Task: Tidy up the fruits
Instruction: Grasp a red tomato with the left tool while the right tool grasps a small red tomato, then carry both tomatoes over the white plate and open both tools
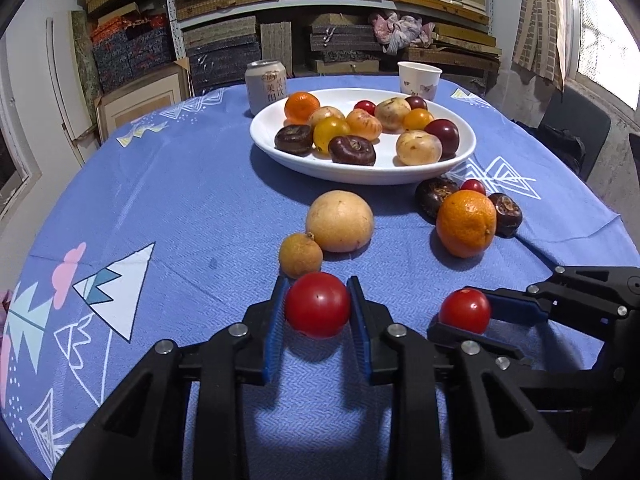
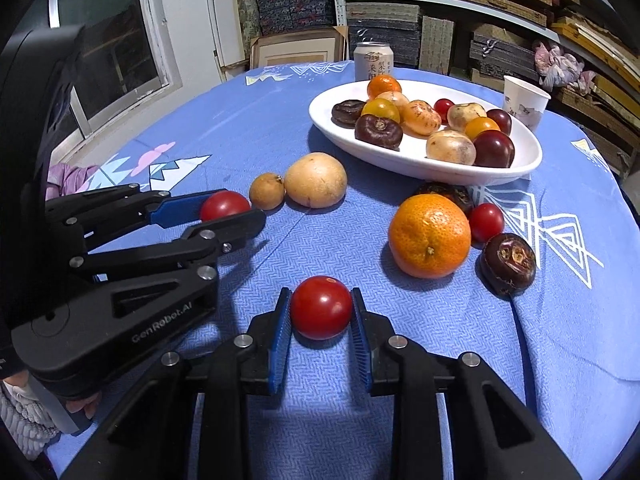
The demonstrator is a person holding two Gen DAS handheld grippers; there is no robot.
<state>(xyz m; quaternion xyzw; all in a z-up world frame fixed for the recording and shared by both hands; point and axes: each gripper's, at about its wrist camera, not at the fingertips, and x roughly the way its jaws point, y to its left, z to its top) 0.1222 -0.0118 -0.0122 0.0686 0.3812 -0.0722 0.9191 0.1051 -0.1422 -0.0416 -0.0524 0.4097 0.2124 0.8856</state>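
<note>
Left wrist view | left claw point(image 1: 318, 306) is clamping a red tomato point(image 1: 317, 305) on the blue table point(image 1: 192, 200), just beside a small tan fruit point(image 1: 300, 255) | right claw point(image 1: 466, 312) is gripping a second tomato point(image 1: 465, 310) | orange point(image 1: 466, 223) is sitting loose near the white plate point(image 1: 362, 174) of fruit
</note>
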